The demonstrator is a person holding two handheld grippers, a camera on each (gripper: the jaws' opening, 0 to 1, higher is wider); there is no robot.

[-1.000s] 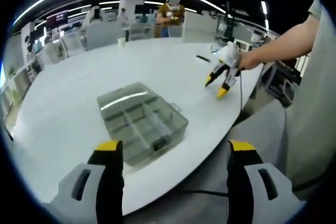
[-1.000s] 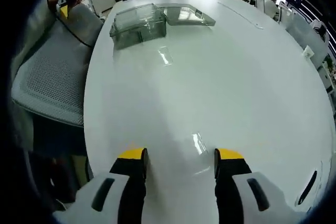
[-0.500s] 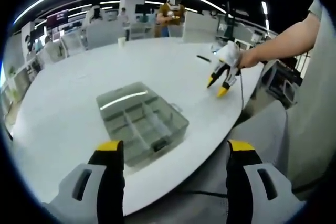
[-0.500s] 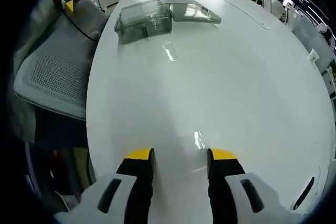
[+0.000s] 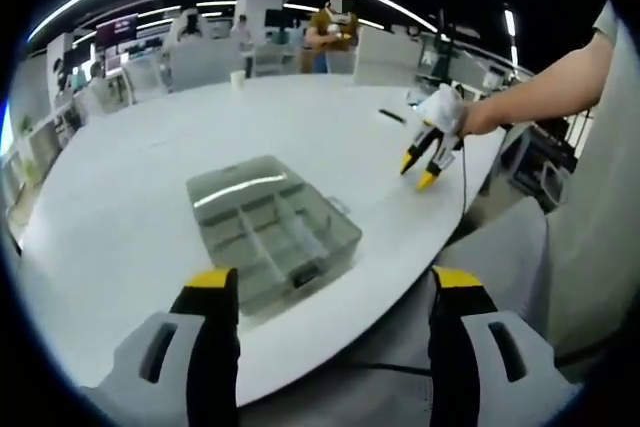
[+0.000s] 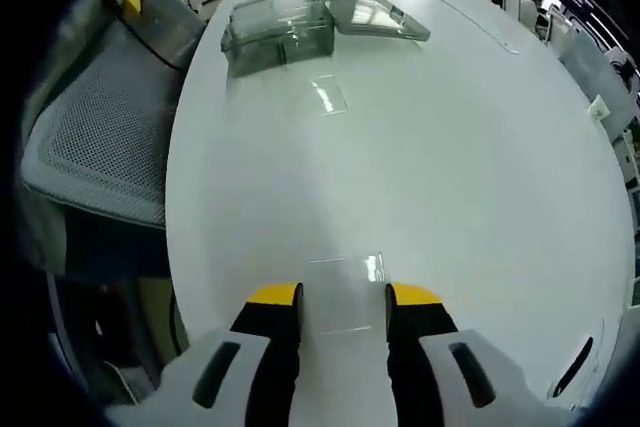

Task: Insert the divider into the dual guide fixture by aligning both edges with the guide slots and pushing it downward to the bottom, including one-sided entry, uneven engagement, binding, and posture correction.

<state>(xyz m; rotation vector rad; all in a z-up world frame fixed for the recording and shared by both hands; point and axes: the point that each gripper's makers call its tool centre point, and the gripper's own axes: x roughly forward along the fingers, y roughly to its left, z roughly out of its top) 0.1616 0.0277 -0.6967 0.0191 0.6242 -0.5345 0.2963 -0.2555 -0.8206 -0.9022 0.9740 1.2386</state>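
Note:
A clear compartment box, the guide fixture [image 5: 272, 232] [image 6: 278, 32], rests on the white table [image 5: 150, 157] [image 6: 480, 167] with its lid [image 6: 378, 19] folded open. My left gripper [image 5: 333, 287] hovers over the table's near edge in front of the box, jaws wide apart and holding nothing. My right gripper [image 6: 343, 297] [image 5: 417, 169] is low over the table, jaws narrowed on either side of a flat clear divider [image 6: 343, 282]; whether they touch it is unclear. A second clear divider [image 6: 328, 95] lies nearer the box.
A grey mesh chair [image 6: 90, 157] sits beside the table's edge. A black pen-like item [image 5: 392, 115] [image 6: 572, 372] lies near the right gripper. A white cup [image 5: 235, 77] and a standing person [image 5: 335, 27] are at the table's far side.
The right gripper's jaws have drawn closer together around the clear divider and the gripper has edged forward. The left gripper has stayed put, still wide open.

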